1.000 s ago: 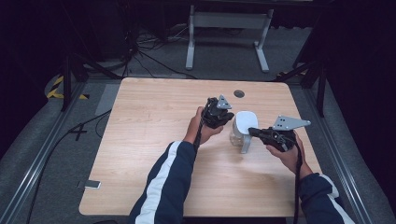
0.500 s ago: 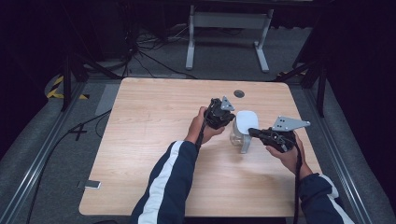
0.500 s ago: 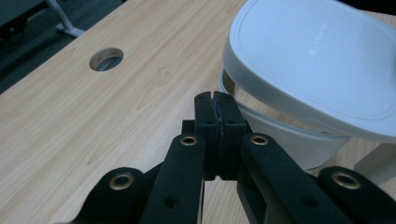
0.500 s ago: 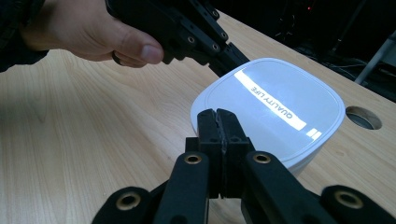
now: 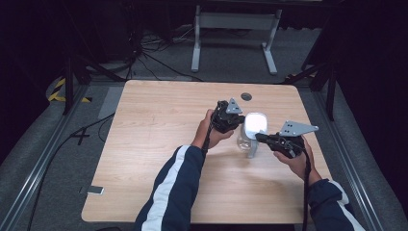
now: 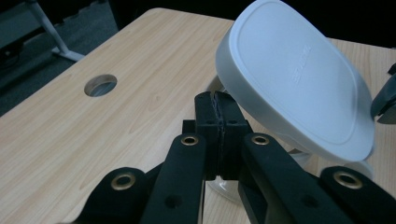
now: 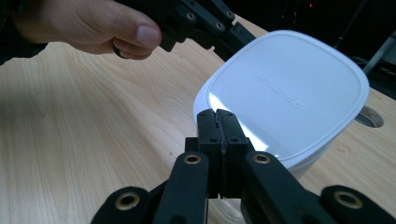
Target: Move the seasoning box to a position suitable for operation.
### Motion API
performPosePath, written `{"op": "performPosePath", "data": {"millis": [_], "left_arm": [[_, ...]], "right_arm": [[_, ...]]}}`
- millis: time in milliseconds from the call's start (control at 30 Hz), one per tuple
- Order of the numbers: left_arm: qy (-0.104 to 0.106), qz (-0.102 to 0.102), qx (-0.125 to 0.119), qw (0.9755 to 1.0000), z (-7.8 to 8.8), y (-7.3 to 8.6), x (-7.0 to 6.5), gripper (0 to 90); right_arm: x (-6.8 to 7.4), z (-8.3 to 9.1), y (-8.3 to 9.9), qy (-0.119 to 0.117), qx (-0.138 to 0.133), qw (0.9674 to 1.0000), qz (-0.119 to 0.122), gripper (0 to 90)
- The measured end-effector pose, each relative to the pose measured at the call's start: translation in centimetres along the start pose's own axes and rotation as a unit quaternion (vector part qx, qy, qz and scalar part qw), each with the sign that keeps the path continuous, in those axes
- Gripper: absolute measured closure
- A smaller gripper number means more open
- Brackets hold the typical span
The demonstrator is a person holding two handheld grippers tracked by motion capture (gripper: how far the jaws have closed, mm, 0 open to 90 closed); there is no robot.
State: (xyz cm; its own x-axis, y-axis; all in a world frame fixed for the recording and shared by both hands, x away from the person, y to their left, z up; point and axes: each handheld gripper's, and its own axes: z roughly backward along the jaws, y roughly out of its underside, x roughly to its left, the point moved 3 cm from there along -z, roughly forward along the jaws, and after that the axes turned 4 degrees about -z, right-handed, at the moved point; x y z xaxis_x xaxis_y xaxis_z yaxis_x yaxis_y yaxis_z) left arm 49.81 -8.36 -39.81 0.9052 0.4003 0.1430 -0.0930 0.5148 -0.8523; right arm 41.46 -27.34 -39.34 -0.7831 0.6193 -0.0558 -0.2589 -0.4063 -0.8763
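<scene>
Person at a wooden worktop, w/ tongs in each hand. Both sets work on one thing: a clear container w/ a white lid, standing right of worktop centre, between the two hands.

Left tongs come at the container from its left side, up by the lid. In the left gripper view the left tongs have jaws pressed together, pads meeting w/ no visible gap; tips sit right at the lower edge of the lid, which looks tilted there. Whether a thin bit of rim is caught between the pads can't be told – the tips hide it.

Right tongs reach in from the container's right, tips against its near side just under the lid. In the right gripper view the right tongs also have jaws together, tips at the lid's near edge; same doubt abt anything pinched. Same view shows the person's left hand and the other tongs beyond the lid, near its far edge.

Lid carries faint embossed lettering, too small to read for sure. A round hole in the worktop lies just behind the container, apart from it. On the floor left of the worktop lie cables and a small flat object.
</scene>
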Motion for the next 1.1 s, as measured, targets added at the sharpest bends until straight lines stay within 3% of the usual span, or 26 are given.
{"op": "performPosePath", "data": {"millis": [600, 1000, 1100], "left_arm": [[0.012, -0.025, -0.024, 0.9993, 1.6, -1.4, -1.9, 88.6], [0.014, -0.034, -0.027, 0.999, 1.9, -1.4, -2.7, 88.0], [0.016, -0.04, -0.022, 0.9988, 2.0, -1.4, -3.0, 87.9]], "right_arm": [[-0.1, 0.9, 0.7, 0.015, 0.007, 0.9999, -0.001, 90.0], [-0.1, 1.3, 0.8, 0.02, 0.007, 0.9998, 0.003, 89.9], [0.1, 1.4, 0.9, 0.027, 0.009, 0.9995, 0.014, 89.7]]}}
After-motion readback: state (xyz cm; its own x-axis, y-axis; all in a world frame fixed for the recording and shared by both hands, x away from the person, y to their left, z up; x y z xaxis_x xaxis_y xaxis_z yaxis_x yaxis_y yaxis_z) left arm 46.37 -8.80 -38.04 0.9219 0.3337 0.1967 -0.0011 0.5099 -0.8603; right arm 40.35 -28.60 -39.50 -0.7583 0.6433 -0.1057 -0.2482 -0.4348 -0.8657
